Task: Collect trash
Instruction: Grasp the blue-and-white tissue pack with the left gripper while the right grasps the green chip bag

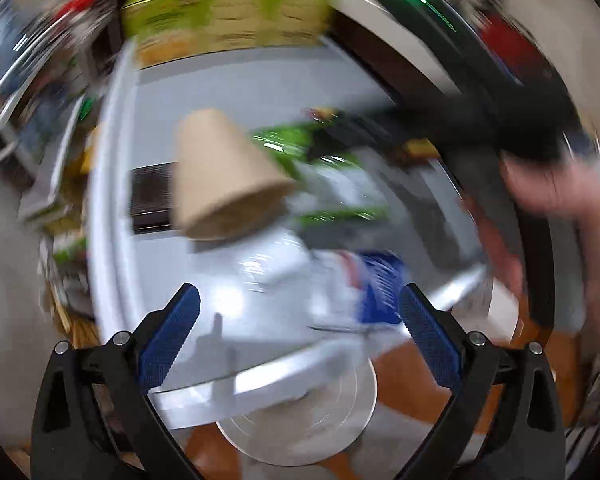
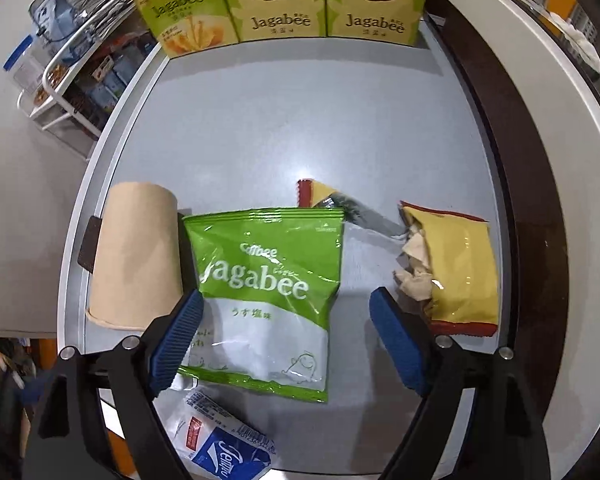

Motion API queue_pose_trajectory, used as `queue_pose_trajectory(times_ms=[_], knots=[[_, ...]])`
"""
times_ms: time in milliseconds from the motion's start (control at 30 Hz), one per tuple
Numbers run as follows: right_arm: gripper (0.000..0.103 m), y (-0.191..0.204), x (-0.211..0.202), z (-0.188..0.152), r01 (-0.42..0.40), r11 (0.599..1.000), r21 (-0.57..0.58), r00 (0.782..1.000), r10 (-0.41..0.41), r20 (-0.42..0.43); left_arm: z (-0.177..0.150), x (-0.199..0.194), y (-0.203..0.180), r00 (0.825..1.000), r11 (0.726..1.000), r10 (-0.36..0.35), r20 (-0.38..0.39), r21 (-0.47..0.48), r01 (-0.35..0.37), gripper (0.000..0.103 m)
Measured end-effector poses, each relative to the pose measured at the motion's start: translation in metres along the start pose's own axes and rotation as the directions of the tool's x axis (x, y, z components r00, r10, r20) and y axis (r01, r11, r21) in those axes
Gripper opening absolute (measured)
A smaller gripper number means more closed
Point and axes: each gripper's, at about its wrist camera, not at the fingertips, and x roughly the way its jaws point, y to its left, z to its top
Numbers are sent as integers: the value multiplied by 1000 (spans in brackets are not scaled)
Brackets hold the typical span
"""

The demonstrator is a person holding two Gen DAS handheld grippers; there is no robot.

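Observation:
On a grey table (image 2: 260,128) lie a green Jagabee snack bag (image 2: 266,280), a brown paper cup (image 2: 136,256) on its side to its left, a yellow wrapper (image 2: 456,264) stuffed with crumpled paper to its right, a small opened wrapper (image 2: 332,200) behind it and a blue-white tissue pack (image 2: 220,440) at the front edge. My right gripper (image 2: 286,340) is open just above the green bag's lower half. The left wrist view is blurred: my left gripper (image 1: 298,332) is open and empty above the table's near edge, with the cup (image 1: 220,184), green bag (image 1: 320,172) and tissue pack (image 1: 376,288) ahead.
Three green Jagabee boxes (image 2: 280,4) stand along the table's far edge. A wire rack with goods (image 2: 72,60) stands beyond the left edge. A dark bar and white counter (image 2: 560,160) run along the right. The other gripper and the hand holding it (image 1: 540,152) show at the left wrist view's right.

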Motion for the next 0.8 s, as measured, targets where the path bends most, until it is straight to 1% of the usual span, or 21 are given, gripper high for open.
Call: queue_pose_trajectory(times_ms=[33,67,100,233,333,367,400,467,533,600,667,700,800], knots=[[87,-2,-1,0,-12,1000,7,1000,12,0,-1,4,-11,1000,999,-2,0,34,2,100],[90,-3,-3,1,-25,1000,13,1000,25,1,-1,10,-19,1000,999,1,-4,51,-1,100],[90,-4,-4,1,-29,1000,13,1000,29,4,0,15,-22,1000,999,1,-12,52,0,100],[91,-2,-1,0,-15,1000,-15,1000,15,-18,5,38,-28,998,1000,-27,-60,1,27,100],[91,2,6,1,1,999,-34,999,-2,-36,0,48,-29,997,1000,1,-72,-5,-2,100],[91,4,8,2,-1,999,-38,999,-1,-44,-3,49,-28,998,1000,5,-70,-14,-6,96],[91,5,11,3,-13,999,-44,999,11,-49,-5,51,-26,997,1000,9,-73,-27,-11,82],[91,8,13,6,-27,998,-52,998,24,-55,-8,52,-24,997,999,33,-67,-21,-35,77],[91,10,17,8,-39,998,-41,996,36,-81,-9,52,-22,997,999,41,-68,-9,-42,74],[91,9,16,8,-60,998,-21,995,58,-79,-11,52,-20,996,998,56,-70,-6,-57,74],[91,11,16,8,-48,998,-28,996,46,-74,-13,52,-17,996,998,60,-70,-12,-61,74],[91,12,18,7,-36,999,-37,996,33,-81,-15,52,-17,995,998,70,-67,-6,-70,74],[90,14,27,3,-39,998,-40,993,34,-113,-15,53,-19,994,996,89,-64,18,-88,74]])
